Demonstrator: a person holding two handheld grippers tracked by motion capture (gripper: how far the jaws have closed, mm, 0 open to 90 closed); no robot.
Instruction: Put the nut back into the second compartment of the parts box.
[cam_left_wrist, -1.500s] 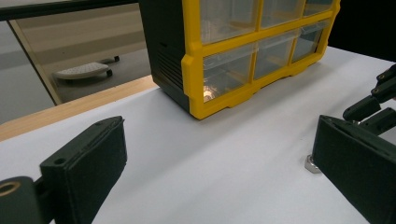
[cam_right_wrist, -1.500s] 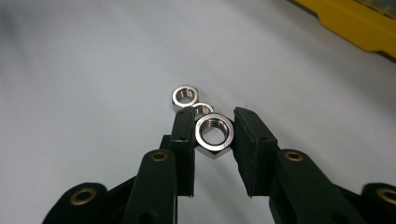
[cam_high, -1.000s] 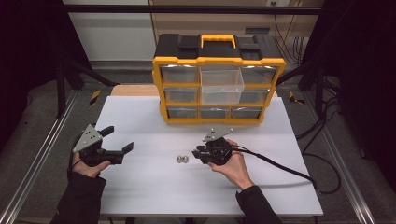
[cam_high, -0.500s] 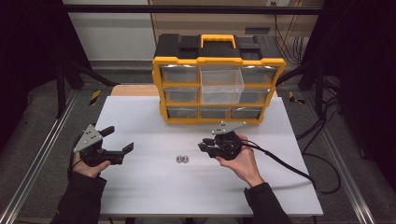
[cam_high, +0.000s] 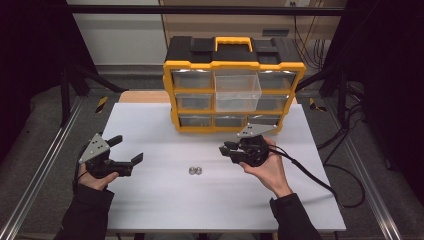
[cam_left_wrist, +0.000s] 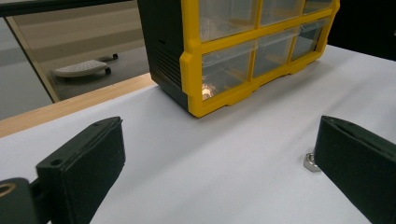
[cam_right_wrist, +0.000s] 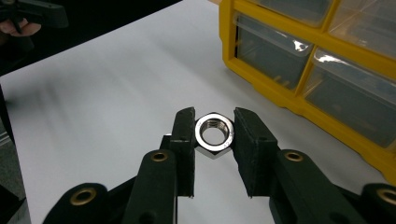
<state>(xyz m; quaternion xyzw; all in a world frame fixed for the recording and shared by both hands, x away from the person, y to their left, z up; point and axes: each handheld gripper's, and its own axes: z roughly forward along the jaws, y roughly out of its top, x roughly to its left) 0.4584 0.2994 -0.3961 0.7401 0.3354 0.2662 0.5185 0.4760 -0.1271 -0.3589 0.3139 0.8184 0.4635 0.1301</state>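
Observation:
A yellow and black drawer organiser stands at the back of the white table; its middle clear drawer is pulled out. My right gripper hovers above the table in front of the organiser, shut on a silver hex nut clamped between its pads. Two more nuts lie side by side at the table's middle. My left gripper rests at the left of the table, jaws wide open and empty; one nut peeks beside its right jaw.
The organiser has several clear drawers in three rows. Metal rails run along both sides of the table. A black cable trails from the right gripper across the table's right side.
My right gripper has risen off the table with the nut and moved right and back toward the organiser. The left gripper has stayed put.

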